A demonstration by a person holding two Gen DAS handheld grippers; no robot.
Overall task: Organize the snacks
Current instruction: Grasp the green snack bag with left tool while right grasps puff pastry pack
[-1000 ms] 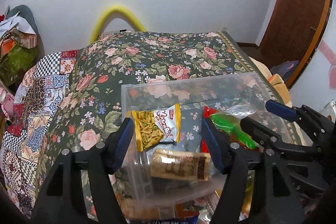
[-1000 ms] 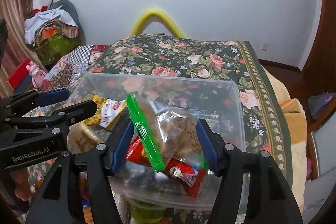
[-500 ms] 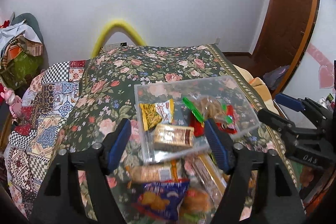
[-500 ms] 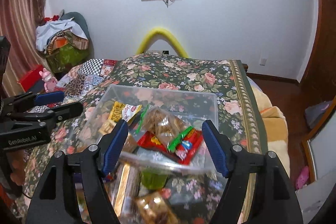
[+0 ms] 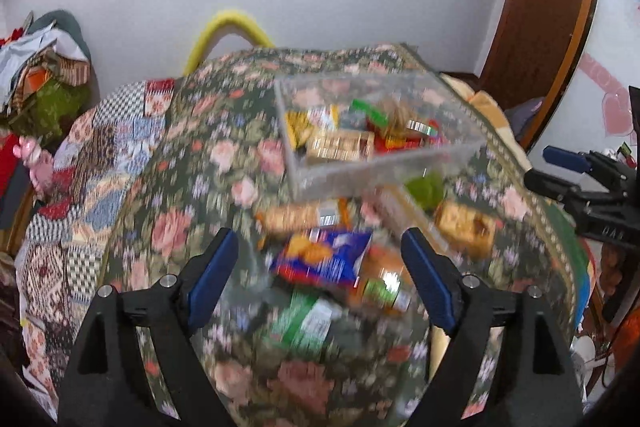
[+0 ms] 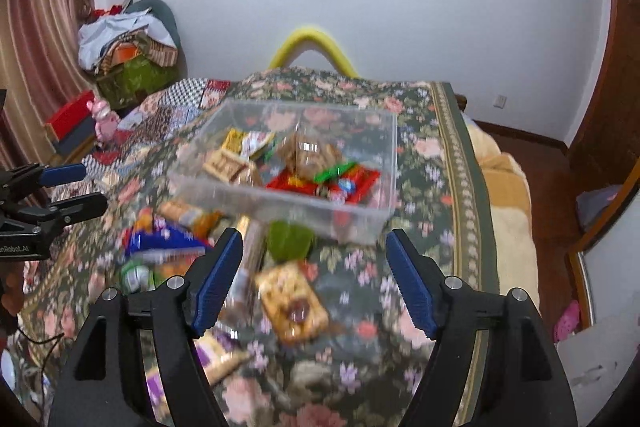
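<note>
At lower centre of its own view, the left gripper [image 5: 320,277] hangs spread and empty above a blue snack bag [image 5: 322,259], lying crosswise. Upper right, the clear box [image 6: 280,195] holds snacks; the right gripper [image 6: 314,277] gapes empty.

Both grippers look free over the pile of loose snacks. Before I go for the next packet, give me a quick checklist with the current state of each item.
1. Left gripper open and holding nothing: ok.
2. Right gripper open and holding nothing: ok.
3. Clear plastic bin upright on the floral bedspread, open top, room inside: ok.
4. Next target between the left fingers, the blue snack bag: ok, though blurred.
5. Right-side target, the flat tan biscuit packet, lying apart from the bin: ok.
6. Image sharp enough to judge packet edges: not ok, both views show motion blur.
</note>
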